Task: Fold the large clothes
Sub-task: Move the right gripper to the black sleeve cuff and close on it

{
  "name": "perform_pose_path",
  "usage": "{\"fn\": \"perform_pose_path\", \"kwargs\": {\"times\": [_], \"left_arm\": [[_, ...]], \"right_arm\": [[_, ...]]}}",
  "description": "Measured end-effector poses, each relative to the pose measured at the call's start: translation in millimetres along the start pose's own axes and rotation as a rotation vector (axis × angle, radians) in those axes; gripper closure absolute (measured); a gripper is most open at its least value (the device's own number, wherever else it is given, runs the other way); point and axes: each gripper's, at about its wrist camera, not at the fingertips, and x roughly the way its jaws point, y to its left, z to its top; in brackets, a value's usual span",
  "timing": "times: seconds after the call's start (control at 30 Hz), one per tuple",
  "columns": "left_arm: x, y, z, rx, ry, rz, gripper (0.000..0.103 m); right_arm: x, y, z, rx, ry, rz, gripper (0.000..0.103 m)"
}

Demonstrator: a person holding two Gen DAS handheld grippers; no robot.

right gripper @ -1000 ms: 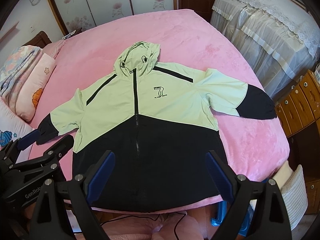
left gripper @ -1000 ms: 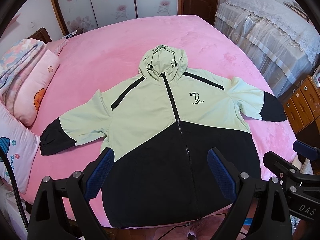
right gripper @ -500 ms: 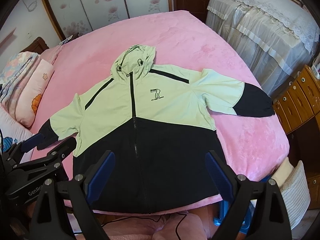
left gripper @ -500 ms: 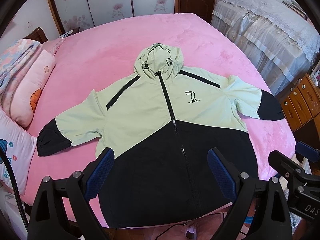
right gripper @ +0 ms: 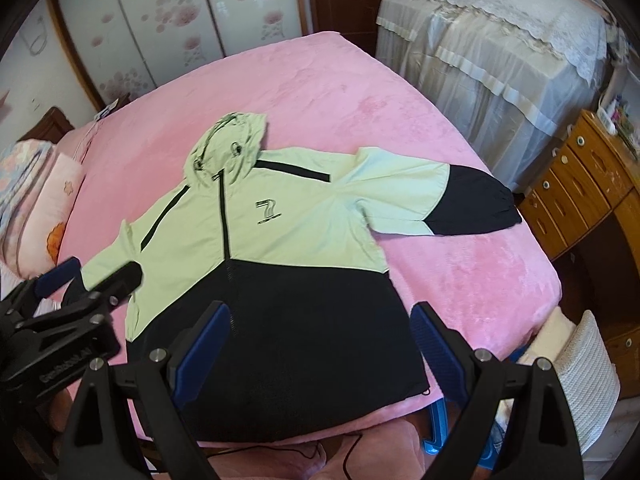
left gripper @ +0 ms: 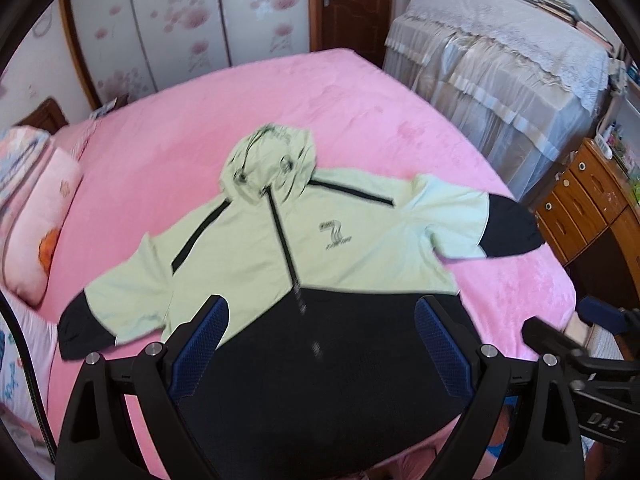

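Observation:
A large hooded jacket [left gripper: 320, 248], pale green above and black below, lies spread flat, front up and zipped, on the pink bed [left gripper: 360, 112]. Its hood points away and both sleeves are spread out sideways. It also shows in the right wrist view [right gripper: 280, 232]. My left gripper [left gripper: 320, 340] is open and empty, held above the jacket's black hem. My right gripper [right gripper: 316, 344] is open and empty above the hem too. The left gripper shows at the left edge of the right wrist view [right gripper: 88, 276]. The right gripper shows at the right edge of the left wrist view [left gripper: 568, 328].
Pink pillows [left gripper: 40, 220] lie at the bed's left edge. A lace-covered piece of furniture [left gripper: 500, 60] and a wooden drawer chest [left gripper: 580, 208] stand to the right. A white woven basket [right gripper: 580, 368] and a blue stool [right gripper: 440, 432] sit by the bed's near right corner.
Both grippers have tilted and shifted, so the jacket sits lower and nearer in both views. The jacket itself has not moved. Both grippers stay open.

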Motion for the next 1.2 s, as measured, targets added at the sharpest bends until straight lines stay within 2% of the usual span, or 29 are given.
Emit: {"fn": "perform_pose_path", "kwargs": {"times": [0.17, 0.33, 0.43, 0.53, 0.63, 0.77, 0.83, 0.93, 1.1, 1.2], "left_arm": [[10, -46, 37, 0.030, -0.026, -0.005, 0.009], [27, -102, 78, 0.054, -0.048, -0.018, 0.009], [45, -139, 106, 0.071, -0.034, -0.026, 0.009], [69, -172, 134, 0.041, -0.009, -0.057, 0.009], [98, -199, 155, 0.008, 0.021, -0.058, 0.009], [143, -224, 166, -0.011, 0.075, -0.043, 0.009], [161, -232, 168, -0.019, 0.105, -0.035, 0.009], [185, -241, 168, -0.038, 0.148, -0.028, 0.009], [208, -248, 162, -0.032, 0.183, -0.017, 0.009], [218, -248, 158, -0.023, 0.205, 0.003, 0.009]], "right_arm": [[20, -51, 27, 0.062, 0.008, 0.018, 0.011], [49, -121, 62, 0.125, 0.032, 0.035, 0.011], [76, -174, 83, 0.177, 0.053, 0.035, 0.011], [106, -221, 101, 0.212, 0.066, 0.014, 0.011], [140, -265, 113, 0.232, 0.080, 0.006, 0.012], [194, -322, 119, 0.289, 0.132, 0.029, 0.013], [217, -342, 117, 0.324, 0.169, 0.039, 0.021], [260, -375, 111, 0.398, 0.244, 0.054, 0.026], [304, -409, 96, 0.527, 0.324, 0.069, 0.027], [316, -423, 88, 0.619, 0.336, 0.092, 0.030]]}}
